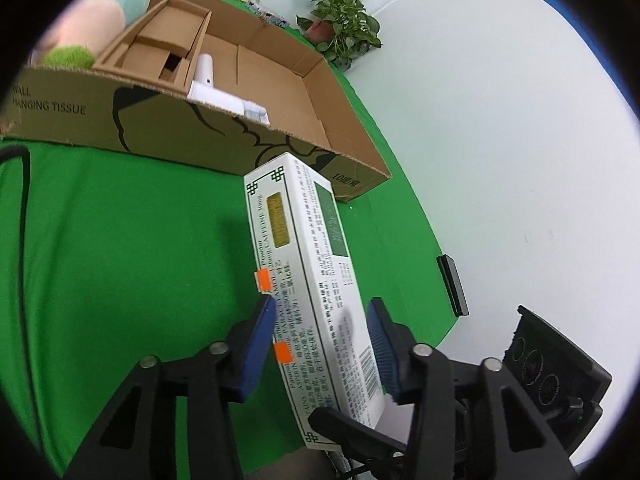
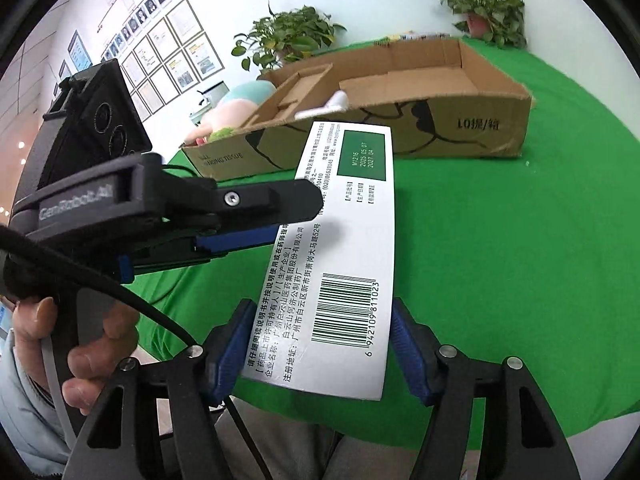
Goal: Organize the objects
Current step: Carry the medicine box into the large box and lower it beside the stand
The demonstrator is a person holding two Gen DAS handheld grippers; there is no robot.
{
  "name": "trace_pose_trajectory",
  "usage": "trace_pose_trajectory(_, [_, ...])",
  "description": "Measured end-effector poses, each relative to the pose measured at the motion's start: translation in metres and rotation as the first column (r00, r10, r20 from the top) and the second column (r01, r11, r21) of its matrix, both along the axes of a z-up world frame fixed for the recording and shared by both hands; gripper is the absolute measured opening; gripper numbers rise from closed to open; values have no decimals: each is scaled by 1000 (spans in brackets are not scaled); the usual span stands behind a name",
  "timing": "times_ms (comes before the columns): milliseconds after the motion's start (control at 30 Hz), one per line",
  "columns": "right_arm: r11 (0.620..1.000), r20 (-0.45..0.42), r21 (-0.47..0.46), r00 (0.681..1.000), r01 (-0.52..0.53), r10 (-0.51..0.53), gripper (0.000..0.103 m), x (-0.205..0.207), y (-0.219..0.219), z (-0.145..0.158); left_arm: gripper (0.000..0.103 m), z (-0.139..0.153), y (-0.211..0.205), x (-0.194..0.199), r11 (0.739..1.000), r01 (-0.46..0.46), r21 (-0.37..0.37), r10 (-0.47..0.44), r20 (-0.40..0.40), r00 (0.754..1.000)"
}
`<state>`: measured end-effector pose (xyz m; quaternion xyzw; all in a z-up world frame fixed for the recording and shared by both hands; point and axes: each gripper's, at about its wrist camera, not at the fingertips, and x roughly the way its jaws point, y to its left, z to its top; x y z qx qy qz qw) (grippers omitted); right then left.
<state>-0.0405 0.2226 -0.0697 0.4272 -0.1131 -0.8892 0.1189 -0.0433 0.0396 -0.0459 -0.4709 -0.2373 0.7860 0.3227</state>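
Green felt bench (image 1: 120,240) | cardboard box (image 1: 224,136): white bottle (image 1: 208,84), cardboard insert (image 1: 160,52) | your left gripper (image 1: 322,344) jaws clamp printed carton (image 1: 304,272); right gripper (image 2: 324,350) jaws wide, straddling it.

The medicine box (image 2: 340,256) hides part of the cardboard box (image 2: 460,120) front in the right wrist view. The left claw (image 2: 296,216) covers the medicine box's left edge. A plush toy (image 1: 80,28) sits half hidden behind the cardboard wall, cut off by the picture's rim.

A green-covered table (image 2: 500,260) bears an open cardboard box (image 2: 460,128) and potted plants (image 2: 486,6).
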Motion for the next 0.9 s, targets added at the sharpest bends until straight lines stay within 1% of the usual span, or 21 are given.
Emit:
trace_pose_trajectory(67, [1000,-30,25,1000,6,-6,63,6,-4,9,38,9,0,4,1000,0,-2,0,-23,1000])
trace_pose_trajectory(233, [996,-132,85,991,32,-20,63,16,-10,36,38,32,2,15,1000,8,-1,-8,-83,997])
trace_pose_trajectory(333, [995,-168,90,986,38,-22,62,15,-13,48,38,42,-1,16,1000,4,16,-3,-99,995])
trace_pose_trajectory(433, [998,-165,49,986,47,-38,62,18,-10,52,38,40,-11,16,999,-9,54,12,-67,998])
trace_pose_trajectory(567, [999,-128,-23,991,43,-45,62,18,-2,50,38,32,-11,14,999,-26,45,28,-46,999])
trace_pose_trajectory(600, [998,-120,-38,992,41,-46,61,17,0,49,38,31,-16,20,999,-26,48,28,-43,999])
trace_pose_trajectory(767, [998,-113,-56,993,34,-40,61,20,1,47,38,29,-24,22,997,-41,63,43,-29,999])
trace_pose_trajectory(900, [997,-106,-65,994,31,-38,62,16,3,44,38,29,-24,18,998,-43,50,44,-26,999])
